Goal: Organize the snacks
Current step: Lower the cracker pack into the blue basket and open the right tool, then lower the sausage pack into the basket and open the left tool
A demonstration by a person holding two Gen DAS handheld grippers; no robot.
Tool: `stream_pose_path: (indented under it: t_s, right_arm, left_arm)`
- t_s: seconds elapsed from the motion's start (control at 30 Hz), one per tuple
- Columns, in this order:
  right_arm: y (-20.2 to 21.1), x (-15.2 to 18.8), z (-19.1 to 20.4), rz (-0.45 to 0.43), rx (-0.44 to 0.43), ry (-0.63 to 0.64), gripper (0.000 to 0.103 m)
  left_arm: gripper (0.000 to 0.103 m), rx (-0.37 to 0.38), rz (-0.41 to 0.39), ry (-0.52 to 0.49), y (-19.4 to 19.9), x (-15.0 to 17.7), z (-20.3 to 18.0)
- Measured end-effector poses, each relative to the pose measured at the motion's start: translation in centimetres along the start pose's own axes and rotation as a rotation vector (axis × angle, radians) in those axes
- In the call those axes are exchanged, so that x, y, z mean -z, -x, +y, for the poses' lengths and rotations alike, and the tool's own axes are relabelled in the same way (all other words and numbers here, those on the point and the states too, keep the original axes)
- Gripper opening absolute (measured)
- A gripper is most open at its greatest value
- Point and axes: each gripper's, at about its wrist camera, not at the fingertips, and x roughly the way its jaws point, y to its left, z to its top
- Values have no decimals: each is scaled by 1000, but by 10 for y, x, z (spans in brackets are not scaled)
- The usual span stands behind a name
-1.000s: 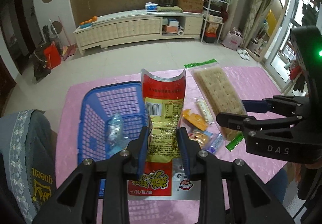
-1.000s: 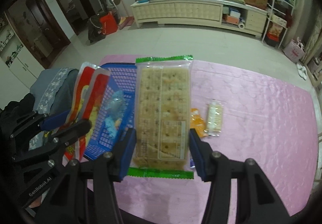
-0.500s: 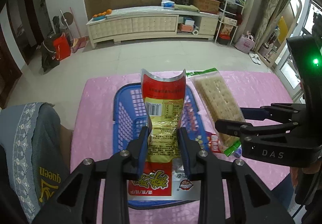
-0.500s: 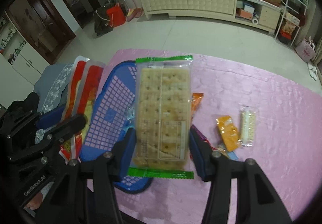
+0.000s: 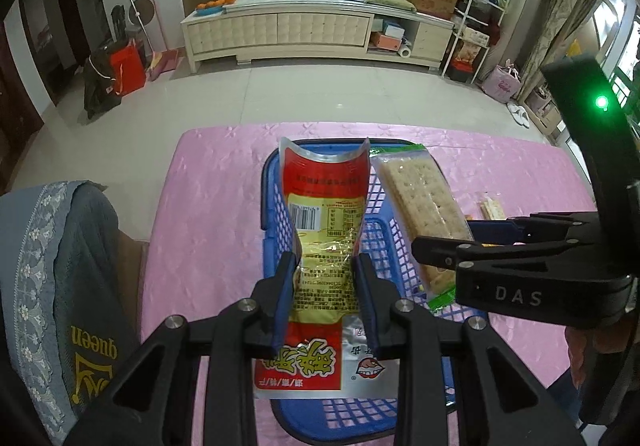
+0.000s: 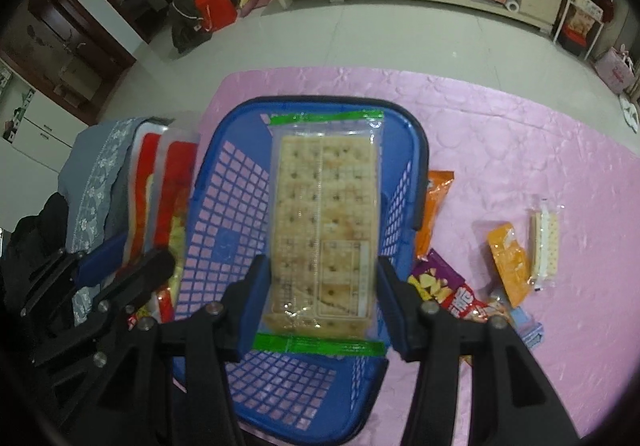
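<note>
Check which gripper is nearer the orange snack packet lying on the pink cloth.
Right. The right gripper, holding the cracker pack over the blue basket, is beside the orange snack packet; the left gripper is across the basket.

Basket interior open below; loose snack packets crowd right side.

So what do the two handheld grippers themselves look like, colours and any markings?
Both are matte black plastic with angular linkage arms joined by silver screw heads, and dark blue pads line the fingers. The left gripper has white lettering, partly hidden, on its side. The right gripper carries white "DAS" lettering and a boxy black housing with a lit green indicator light.
</note>
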Motion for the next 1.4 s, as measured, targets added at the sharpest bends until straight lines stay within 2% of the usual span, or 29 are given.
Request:
stream_pose_path:
  t_s: [0.23,0.3,0.33,0.37,0.43,0.87,1.4]
  right_arm:
    - [-9,-9,-1,5,27,-9,57]
    - [-10,-11,0,-3,62,-3,59]
    - [-8,-12,1,-23,107,6,65]
    - [-7,-12,2,-40,128,22,78]
    - [-2,-11,5,-66,138,46,92]
    - [13,2,-24,-54,97,-26,95]
    - [36,37,-53,-115,87,-25,103]
  left_arm:
    - [28,-2,24,6,-11,-1,1]
    - [28,-2,29,10,-13,-3,3]
    - [28,1,29,13,-14,-3,3]
    - [28,2,29,15,-13,-3,1]
    - [28,5,29,13,-13,-3,-1]
    - [28,11,23,-9,-6,-2,-11]
    - [29,23,35,-52,-5,7,-46]
